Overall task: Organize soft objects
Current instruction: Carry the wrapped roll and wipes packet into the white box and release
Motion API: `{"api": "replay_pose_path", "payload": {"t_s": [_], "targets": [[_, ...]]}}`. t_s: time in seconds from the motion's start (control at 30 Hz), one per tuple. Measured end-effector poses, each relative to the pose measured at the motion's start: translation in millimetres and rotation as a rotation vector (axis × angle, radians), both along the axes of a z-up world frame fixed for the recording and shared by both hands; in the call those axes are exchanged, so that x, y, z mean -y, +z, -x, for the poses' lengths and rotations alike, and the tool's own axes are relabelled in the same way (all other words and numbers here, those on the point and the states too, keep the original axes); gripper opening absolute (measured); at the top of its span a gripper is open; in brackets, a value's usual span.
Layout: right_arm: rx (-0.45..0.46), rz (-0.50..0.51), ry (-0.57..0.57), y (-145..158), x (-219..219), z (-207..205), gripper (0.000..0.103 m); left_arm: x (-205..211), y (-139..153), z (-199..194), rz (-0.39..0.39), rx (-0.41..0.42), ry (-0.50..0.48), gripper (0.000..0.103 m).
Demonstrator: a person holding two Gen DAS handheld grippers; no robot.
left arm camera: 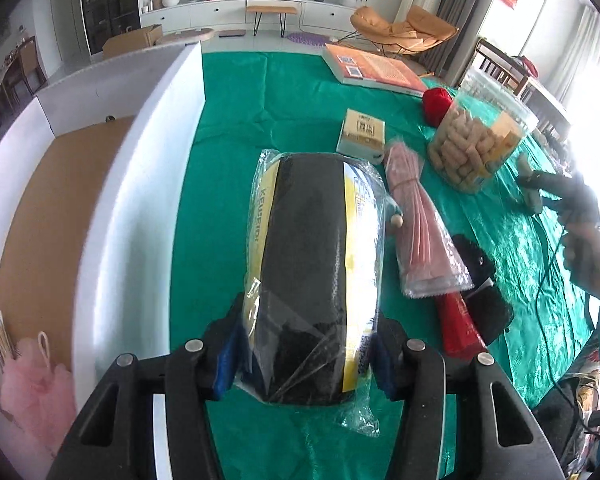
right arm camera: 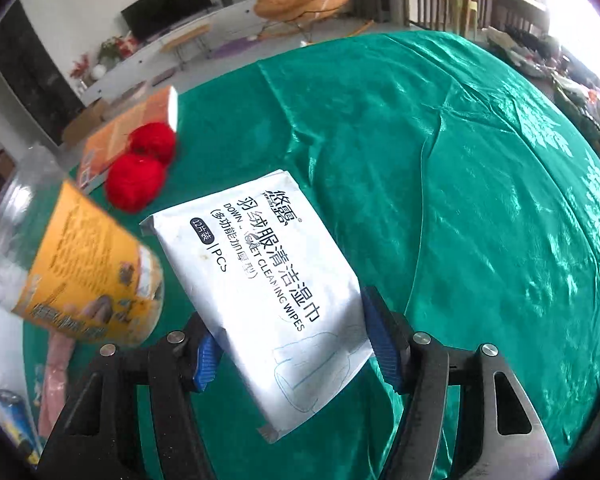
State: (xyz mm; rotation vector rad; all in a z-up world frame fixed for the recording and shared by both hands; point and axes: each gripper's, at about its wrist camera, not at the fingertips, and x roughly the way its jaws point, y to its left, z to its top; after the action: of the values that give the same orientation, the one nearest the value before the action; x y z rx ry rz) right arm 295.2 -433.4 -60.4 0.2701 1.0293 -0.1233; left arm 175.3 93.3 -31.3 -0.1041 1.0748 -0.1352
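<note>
Green satin cloth [left arm camera: 300, 92] covers the counter, and over it the left gripper [left arm camera: 306, 354] has its fingers clamped on the near end of a black-and-yellow plastic-wrapped soft pack [left arm camera: 314, 264], whose long axis runs straight away from the fingers toward the upper middle of the frame. A white-walled box [left arm camera: 140, 184] with a pink mesh puff [left arm camera: 36, 384] inside lies just left of that pack, so the coming move is probably a sideways carry to the left. In the right wrist view, the right gripper [right arm camera: 296, 354] has its fingers closed on the sides of a white wet-wipes pouch [right arm camera: 268, 276], held at lower centre and slanting toward the upper left.
</note>
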Motion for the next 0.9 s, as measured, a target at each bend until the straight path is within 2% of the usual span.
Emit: {"api": "replay_pose_path", "payload": {"t_s": [0.1,0.2,0.37,0.43,0.57,0.67,0.77,0.9], "targets": [[-0.048,0.035,0.007,-10,0,-20,0.066,-4,8,-5,0.011,0.005,0.007,0.053],[-0.022,-0.06,-0.01,-1,9,-22,0.065,-10,16,-12,0.048,0.013,0.018,0.053],[0.1,-0.248,-0.025,49,14,-23,0.065,-31,38,-19,0.132,0.056,0.053,0.053],[0.16,-0.24,0.013,85,-2,-18,0.065,-43,51,-18,0.155,0.082,0.071,0.053],[0.228,-0.185,0.167,149,-72,-4,0.065,-81,75,-7,0.157,0.137,0.129,0.053],[0.231,-0.208,0.316,175,-148,12,0.065,-115,84,9,0.113,0.154,0.182,0.053],[0.215,-0.276,0.481,187,-238,37,0.065,-145,85,25,0.026,0.135,0.234,0.054],[0.149,-0.433,0.687,179,-357,72,0.065,-174,77,47,-0.106,0.096,0.319,0.057]]}}
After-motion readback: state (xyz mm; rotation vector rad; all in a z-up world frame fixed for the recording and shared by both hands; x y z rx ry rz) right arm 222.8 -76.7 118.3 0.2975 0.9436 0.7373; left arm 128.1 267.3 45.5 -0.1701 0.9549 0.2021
